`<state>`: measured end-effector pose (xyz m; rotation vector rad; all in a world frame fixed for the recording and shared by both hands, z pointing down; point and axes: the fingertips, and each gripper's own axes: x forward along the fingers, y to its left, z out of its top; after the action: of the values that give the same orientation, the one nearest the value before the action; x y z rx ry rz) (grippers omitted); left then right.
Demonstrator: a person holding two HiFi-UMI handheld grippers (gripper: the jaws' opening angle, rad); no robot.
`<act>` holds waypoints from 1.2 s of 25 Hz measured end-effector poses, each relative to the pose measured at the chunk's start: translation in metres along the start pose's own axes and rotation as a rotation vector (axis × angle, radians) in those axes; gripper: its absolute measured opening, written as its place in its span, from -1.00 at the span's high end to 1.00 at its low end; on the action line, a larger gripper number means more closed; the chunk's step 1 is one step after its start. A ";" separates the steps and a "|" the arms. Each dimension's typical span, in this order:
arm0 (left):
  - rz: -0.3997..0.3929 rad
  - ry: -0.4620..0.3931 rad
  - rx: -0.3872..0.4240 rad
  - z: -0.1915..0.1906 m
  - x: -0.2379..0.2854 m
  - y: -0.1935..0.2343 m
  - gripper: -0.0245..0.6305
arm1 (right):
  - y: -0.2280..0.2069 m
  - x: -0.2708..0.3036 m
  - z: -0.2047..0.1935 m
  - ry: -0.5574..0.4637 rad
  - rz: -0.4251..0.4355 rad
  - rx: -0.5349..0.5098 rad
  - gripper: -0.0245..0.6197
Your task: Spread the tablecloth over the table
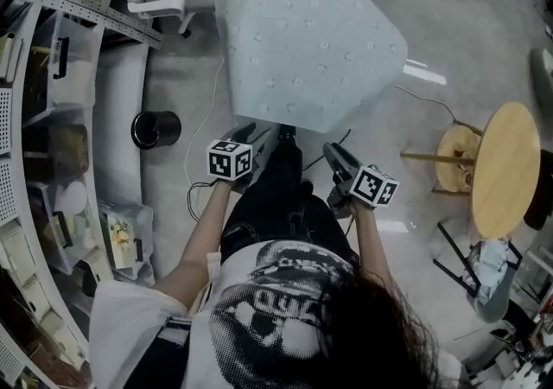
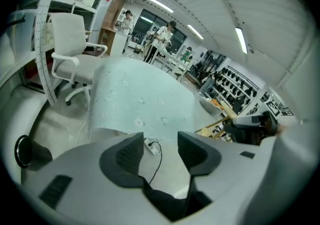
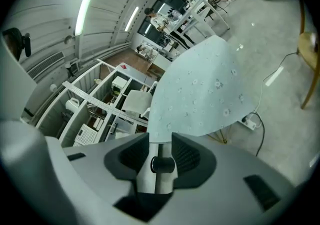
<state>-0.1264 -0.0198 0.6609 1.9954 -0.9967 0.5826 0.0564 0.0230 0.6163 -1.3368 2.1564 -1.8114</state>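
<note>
A pale blue-green tablecloth [image 1: 307, 41] with small flower prints lies draped over the table, its edges hanging down all round. My left gripper [image 1: 259, 135] hovers just short of the cloth's near edge, a little to its left. Its jaws stand open around bare floor and a cable [image 2: 161, 139], with the cloth [image 2: 145, 101] ahead. My right gripper [image 1: 332, 152] is off the near edge to the right, apart from the cloth. It is open [image 3: 161, 141]; a pale strip and a dark round knob show in its gap, and the cloth [image 3: 200, 94] hangs beyond.
A white office chair [image 1: 160, 7] and a black round bin [image 1: 155, 129] stand left of the table. Shelves with plastic boxes [image 1: 52, 76] line the left side. A round wooden table [image 1: 505, 171] and a wooden stool [image 1: 454, 158] are at right. A power strip [image 2: 152, 146] lies on the floor.
</note>
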 end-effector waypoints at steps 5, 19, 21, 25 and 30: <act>-0.036 -0.131 0.038 0.016 -0.034 -0.042 0.26 | 0.035 -0.035 0.002 -0.076 0.083 -0.102 0.50; -0.159 -0.322 0.233 0.030 -0.126 -0.164 0.26 | 0.121 -0.111 -0.024 -0.177 0.198 -0.434 0.60; -0.172 -0.330 0.252 0.028 -0.137 -0.172 0.26 | 0.131 -0.116 -0.029 -0.189 0.204 -0.451 0.62; -0.196 -0.341 0.295 0.026 -0.149 -0.185 0.31 | 0.139 -0.125 -0.034 -0.218 0.183 -0.470 0.69; -0.213 -0.321 0.348 0.021 -0.149 -0.190 0.59 | 0.139 -0.129 -0.032 -0.243 0.133 -0.490 0.84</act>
<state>-0.0576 0.0963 0.4593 2.5269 -0.8950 0.3395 0.0414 0.1206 0.4512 -1.3549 2.5659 -1.0447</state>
